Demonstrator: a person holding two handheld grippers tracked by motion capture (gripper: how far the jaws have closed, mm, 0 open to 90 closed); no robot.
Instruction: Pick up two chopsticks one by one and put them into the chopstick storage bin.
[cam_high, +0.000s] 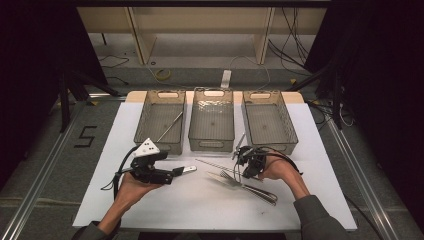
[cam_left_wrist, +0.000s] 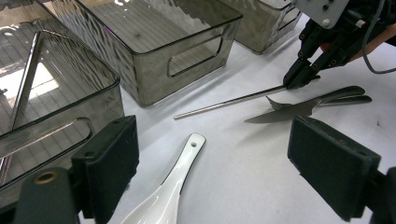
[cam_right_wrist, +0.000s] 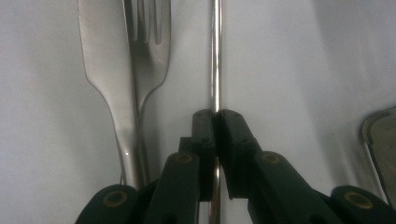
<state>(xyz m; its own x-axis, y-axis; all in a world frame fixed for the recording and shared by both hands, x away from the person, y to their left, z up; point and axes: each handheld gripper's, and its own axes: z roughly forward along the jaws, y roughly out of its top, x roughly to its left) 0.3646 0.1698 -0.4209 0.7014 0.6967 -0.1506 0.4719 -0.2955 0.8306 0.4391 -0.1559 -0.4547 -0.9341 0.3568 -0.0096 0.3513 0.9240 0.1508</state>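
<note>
A thin metal chopstick (cam_high: 216, 164) lies on the white table (cam_high: 200, 205) in front of the bins. My right gripper (cam_high: 243, 163) is shut on its right end; in the right gripper view the jaws (cam_right_wrist: 216, 114) pinch the chopstick (cam_right_wrist: 215, 56). From the left gripper view, that gripper (cam_left_wrist: 299, 83) holds the chopstick (cam_left_wrist: 224, 103) low over the table. A white ceramic spoon (cam_high: 188, 169) lies just ahead of my left gripper (cam_high: 176, 172). The left gripper (cam_left_wrist: 219, 163) is open, with the spoon (cam_left_wrist: 168, 191) between its pads, untouched.
Three grey see-through bins stand in a row at the back: left (cam_high: 155, 145), middle (cam_high: 211, 145), right (cam_high: 280, 146). The left bin holds another metal chopstick (cam_high: 171, 126). A fork (cam_right_wrist: 149, 46) and knife (cam_right_wrist: 100, 56) lie together beside the gripped chopstick, near the right hand (cam_high: 280, 170).
</note>
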